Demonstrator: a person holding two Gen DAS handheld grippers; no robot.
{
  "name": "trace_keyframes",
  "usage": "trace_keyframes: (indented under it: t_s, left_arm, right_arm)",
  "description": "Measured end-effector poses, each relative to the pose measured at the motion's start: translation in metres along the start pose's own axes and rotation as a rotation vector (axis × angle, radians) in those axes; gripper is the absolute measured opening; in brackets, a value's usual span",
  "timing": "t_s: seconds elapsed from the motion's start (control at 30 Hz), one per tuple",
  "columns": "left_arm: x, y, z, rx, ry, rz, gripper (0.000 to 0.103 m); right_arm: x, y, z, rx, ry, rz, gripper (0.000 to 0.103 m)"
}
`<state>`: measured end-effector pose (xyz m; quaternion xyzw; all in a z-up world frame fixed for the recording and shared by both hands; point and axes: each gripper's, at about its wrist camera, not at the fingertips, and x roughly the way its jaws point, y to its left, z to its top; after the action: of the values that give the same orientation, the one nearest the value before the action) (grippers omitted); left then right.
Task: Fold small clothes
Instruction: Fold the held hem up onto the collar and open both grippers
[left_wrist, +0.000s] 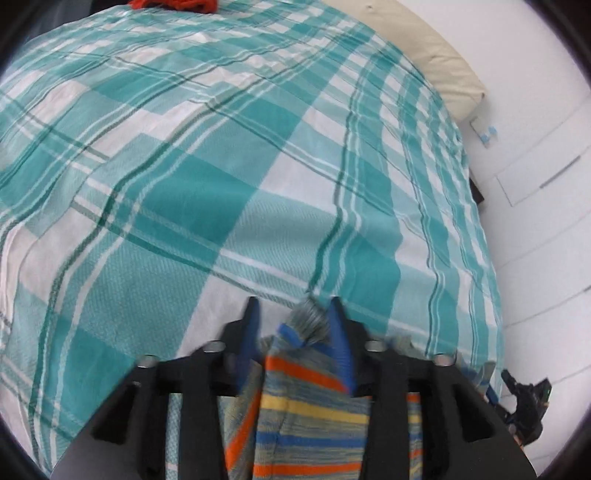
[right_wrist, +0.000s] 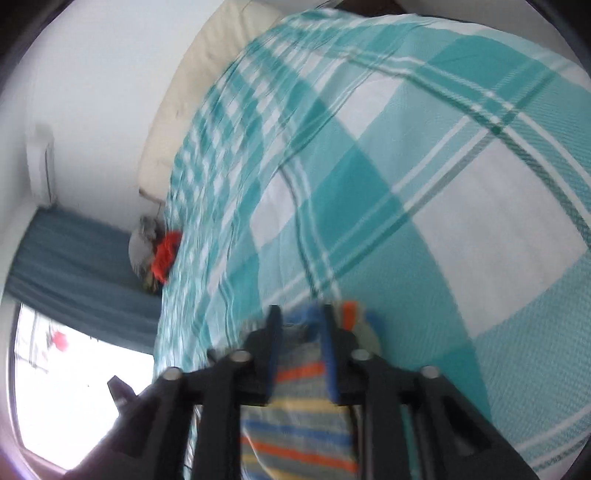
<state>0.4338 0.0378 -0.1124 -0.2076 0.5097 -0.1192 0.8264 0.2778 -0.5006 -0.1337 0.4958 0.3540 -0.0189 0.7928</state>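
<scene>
- Left gripper (left_wrist: 293, 314): black fingers with blue pads, clamped on a bunched edge of the striped garment (left_wrist: 310, 417); cloth hangs down between the fingers toward the camera.
- Right gripper (right_wrist: 301, 314): same build, closed on another edge of the same striped garment (right_wrist: 299, 424); a bit of cloth pokes out past the right finger.
- Garment: soft knit, grey-blue ground with horizontal orange, yellow and blue stripes; held up off the bed by both grippers, at the near edge of both views.
- Bed (left_wrist: 229, 177): covered by a woven bedspread in a big teal and white plaid, fine ribbed weave, light wrinkles, surface bulging from the fisheye.
- Cream pillow (left_wrist: 424, 48) along the far bed edge, smooth, plump; seen also in the right wrist view (right_wrist: 207, 74).
- Red-orange crumpled cloth (left_wrist: 173, 4) at the far end of the bed; in the right wrist view (right_wrist: 166, 256) it sits at the bed's edge, blurred.
- White wall (left_wrist: 535, 147) beyond the bed.
- Blue-grey curtain (right_wrist: 74, 258) above a bright window (right_wrist: 74, 387).
</scene>
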Motion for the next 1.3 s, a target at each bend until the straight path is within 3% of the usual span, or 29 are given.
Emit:
trace_keyframes:
  t_s: [0.07, 0.17, 0.3, 0.37, 0.43, 0.47, 0.5, 0.53, 0.57, 0.6, 0.63, 0.7, 0.8, 0.83, 0.97, 1.3]
  left_arm:
    - [-0.014, 0.004, 0.001, 0.019, -0.044, -0.007, 0.072]
    - [-0.037, 0.005, -0.02, 0.123, -0.063, -0.031, 0.072]
    - [-0.062, -0.011, -0.092, 0.346, -0.062, -0.073, 0.072]
    - [-0.058, -0.021, -0.138, 0.486, -0.014, -0.077, 0.071]
    - [-0.039, -0.027, -0.179, 0.619, 0.104, 0.019, 0.054]
    - [-0.028, -0.02, -0.195, 0.653, 0.179, 0.096, 0.036]
    - [-0.031, -0.011, -0.206, 0.657, 0.184, 0.122, 0.035]
    - [-0.043, -0.006, -0.21, 0.649, 0.151, 0.125, 0.035]
    - [-0.054, -0.002, -0.211, 0.635, 0.147, 0.149, 0.039]
    - [-0.065, 0.001, -0.211, 0.61, 0.139, 0.194, 0.055]
    - [-0.078, 0.004, -0.211, 0.583, 0.113, 0.202, 0.061]
    - [-0.105, 0.004, -0.215, 0.554, 0.06, 0.144, 0.072]
    - [-0.129, -0.008, -0.224, 0.561, 0.012, 0.14, 0.075]
    - [-0.136, -0.013, -0.228, 0.566, -0.003, 0.14, 0.075]
    - [-0.145, -0.033, -0.24, 0.594, -0.025, 0.122, 0.078]
    - [-0.112, -0.097, -0.279, 0.75, -0.007, 0.095, 0.079]
  right_arm:
    - [-0.007, -0.003, 0.003, 0.025, -0.038, -0.007, 0.057]
    - [-0.021, 0.025, -0.012, -0.226, -0.011, -0.062, 0.057]
    - [-0.039, 0.053, -0.07, -0.509, 0.091, -0.076, 0.056]
    - [-0.046, 0.059, -0.108, -0.637, 0.139, -0.06, 0.054]
    - [-0.046, 0.053, -0.145, -0.754, 0.226, -0.075, 0.047]
    - [-0.042, 0.037, -0.16, -0.782, 0.285, -0.167, 0.033]
    - [-0.036, 0.019, -0.169, -0.787, 0.344, -0.301, 0.022]
    - [-0.038, 0.002, -0.172, -0.76, 0.371, -0.351, 0.019]
    - [-0.053, -0.007, -0.173, -0.727, 0.341, -0.328, 0.015]
    - [-0.066, -0.009, -0.173, -0.717, 0.318, -0.371, 0.023]
    - [-0.077, -0.007, -0.176, -0.724, 0.292, -0.416, 0.026]
    - [-0.098, 0.003, -0.186, -0.771, 0.211, -0.476, 0.033]
    - [-0.114, 0.015, -0.2, -0.833, 0.153, -0.515, 0.051]
    - [-0.115, 0.019, -0.205, -0.861, 0.137, -0.543, 0.053]
    - [-0.123, 0.031, -0.216, -0.929, 0.082, -0.61, 0.056]
    - [-0.131, 0.045, -0.223, -0.966, 0.027, -0.651, 0.057]
